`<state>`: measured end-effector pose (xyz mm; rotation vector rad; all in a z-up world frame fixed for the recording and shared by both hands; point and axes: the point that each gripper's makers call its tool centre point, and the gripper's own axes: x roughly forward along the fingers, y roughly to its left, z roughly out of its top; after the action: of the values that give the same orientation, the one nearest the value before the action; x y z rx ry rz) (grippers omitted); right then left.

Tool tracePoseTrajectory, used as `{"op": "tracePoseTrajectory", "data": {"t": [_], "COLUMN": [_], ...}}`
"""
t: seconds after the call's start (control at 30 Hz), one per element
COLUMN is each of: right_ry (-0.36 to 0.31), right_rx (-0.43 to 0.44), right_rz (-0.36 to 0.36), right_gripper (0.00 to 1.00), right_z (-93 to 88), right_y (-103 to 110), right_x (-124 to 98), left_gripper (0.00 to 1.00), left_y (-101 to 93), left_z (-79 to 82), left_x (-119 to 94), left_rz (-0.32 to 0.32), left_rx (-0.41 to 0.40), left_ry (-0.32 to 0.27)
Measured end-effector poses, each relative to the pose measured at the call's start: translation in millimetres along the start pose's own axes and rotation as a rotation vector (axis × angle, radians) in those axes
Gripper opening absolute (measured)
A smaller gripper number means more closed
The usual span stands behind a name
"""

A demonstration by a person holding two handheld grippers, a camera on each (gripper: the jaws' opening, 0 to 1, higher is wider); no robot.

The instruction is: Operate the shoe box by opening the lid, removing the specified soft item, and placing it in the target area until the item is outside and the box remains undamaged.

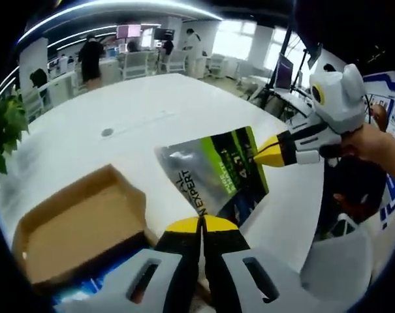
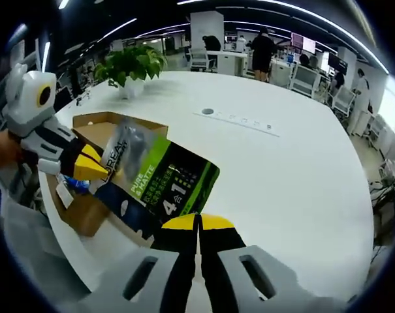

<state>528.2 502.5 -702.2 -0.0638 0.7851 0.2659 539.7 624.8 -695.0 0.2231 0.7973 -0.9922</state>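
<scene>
Two tongs are pinched on one soft pouch: left tongs at one edge, right tongs at the opposite corner. Pouch is held above the white tabletop, beside the open cardboard box.

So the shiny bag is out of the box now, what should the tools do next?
Probably carry the pouch sideways over bare white table and lower it there. Both the left tool and right tool pinch it by opposite edges, holding it in the air, and in the right gripper view it overlaps the open cardboard box.
</scene>
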Motion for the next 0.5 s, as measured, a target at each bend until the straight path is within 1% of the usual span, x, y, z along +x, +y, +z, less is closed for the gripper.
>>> {"op": "tracePoseTrajectory", "data": {"t": [0.27,0.5], "right_ry": [0.027,0.045], "right_rx": [0.013,-0.024], "right_rz": [0.003,0.004], "right_gripper": [0.0,0.0], "right_z": [-9.2,-11.0], "right_y": [-7,-9], "right_x": [15,25], "left_gripper": [0.0,0.0], "left_y": [4.0,5.2], "left_z": [-9.8,-16.4], "left_x": [18,27], "left_rz": [0.002,0.01], "left_rx": [0.047,0.078], "left_ry": [0.064,0.1]}}
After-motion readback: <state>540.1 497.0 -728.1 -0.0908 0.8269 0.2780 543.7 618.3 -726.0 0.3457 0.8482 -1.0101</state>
